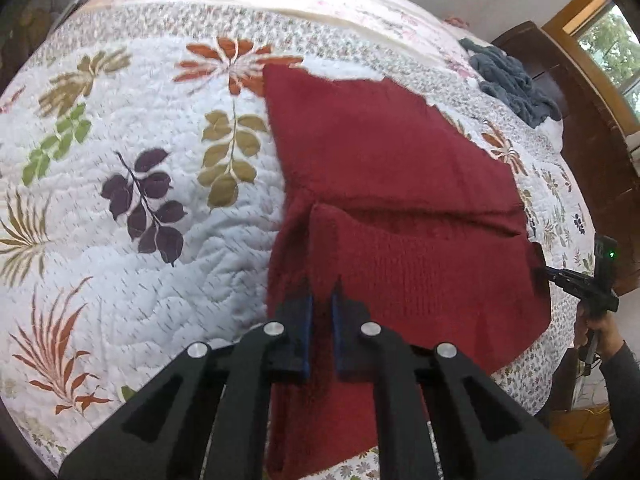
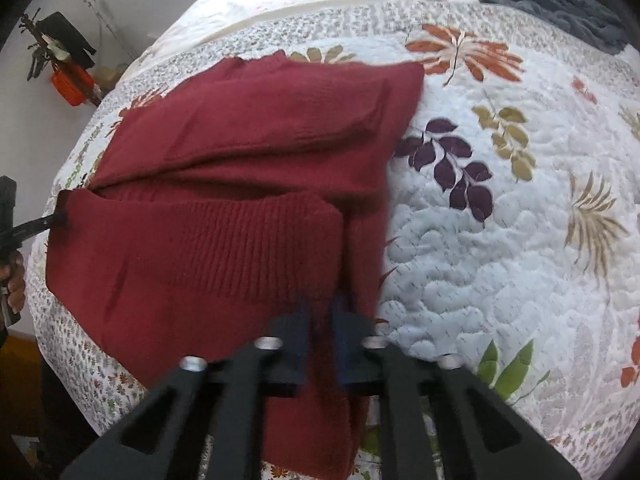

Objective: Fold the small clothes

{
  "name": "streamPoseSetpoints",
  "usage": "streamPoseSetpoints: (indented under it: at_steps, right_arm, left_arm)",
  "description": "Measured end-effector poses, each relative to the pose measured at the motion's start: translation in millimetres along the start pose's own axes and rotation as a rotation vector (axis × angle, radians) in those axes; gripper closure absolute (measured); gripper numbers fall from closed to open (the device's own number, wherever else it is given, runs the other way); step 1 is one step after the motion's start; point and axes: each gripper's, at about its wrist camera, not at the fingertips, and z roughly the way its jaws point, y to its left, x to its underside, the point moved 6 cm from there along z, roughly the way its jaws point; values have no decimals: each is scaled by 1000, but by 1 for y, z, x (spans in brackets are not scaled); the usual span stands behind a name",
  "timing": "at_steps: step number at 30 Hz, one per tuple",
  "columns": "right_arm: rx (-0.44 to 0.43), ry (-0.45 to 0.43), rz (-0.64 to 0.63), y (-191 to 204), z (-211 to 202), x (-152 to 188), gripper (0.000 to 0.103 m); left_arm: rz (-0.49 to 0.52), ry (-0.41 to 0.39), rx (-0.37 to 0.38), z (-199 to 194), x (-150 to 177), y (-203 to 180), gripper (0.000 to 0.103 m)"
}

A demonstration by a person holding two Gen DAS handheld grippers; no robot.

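Note:
A dark red knit sweater point(image 1: 400, 160) lies on a leaf-patterned quilt point(image 1: 120, 208), its ribbed hem lifted and folded back over the body. In the left wrist view my left gripper point(image 1: 322, 292) is shut on one corner of the hem, with cloth pinched between its blue pads. My right gripper point(image 1: 540, 274) grips the sweater's other corner at the right edge, held by a hand. From the right wrist, the sweater point(image 2: 240, 140) spreads left, and my right gripper point(image 2: 320, 308) is shut on its near edge. The left gripper point(image 2: 56, 218) holds the far left corner.
A grey-blue fuzzy cloth point(image 1: 516, 84) lies bunched at the far side of the bed point(image 2: 560, 0). Dark wooden furniture point(image 1: 584, 152) and a window point(image 1: 612, 48) stand beyond it. An orange basket point(image 2: 72, 84) sits by the wall. Open quilt point(image 2: 500, 240) stretches beside the sweater.

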Motion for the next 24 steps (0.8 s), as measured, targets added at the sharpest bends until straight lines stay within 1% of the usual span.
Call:
streamPoseSetpoints:
  at_steps: [4,8,11,17,19,21,24]
  right_arm:
    - [20,-73,-17,7,-28,1,96]
    - [21,-142,-11,15,-55,3,97]
    - [16,-199,6,18,-76,2,97]
    - [8,-308,40,14,-118,-19,97]
    - [5,-340,55,10,-128,-33,97]
    - [2,-357,63,7,-133,-43,97]
    - [5,-378,66,2,-135,-68,97]
  left_arm:
    - [7,-85,2,-31,5,-10,98]
    - [31,-151,8,-58,12,-26,98]
    - [51,-202,19,-79,7,-38,98]
    - [91,-306,46,-121,-26,-57,98]
    - [107,-331,51,-129,-41,-62,98]
    - [120,-346,51,-132,-54,-64,98]
    - [133,-360,52,-131,-76,-67,98]
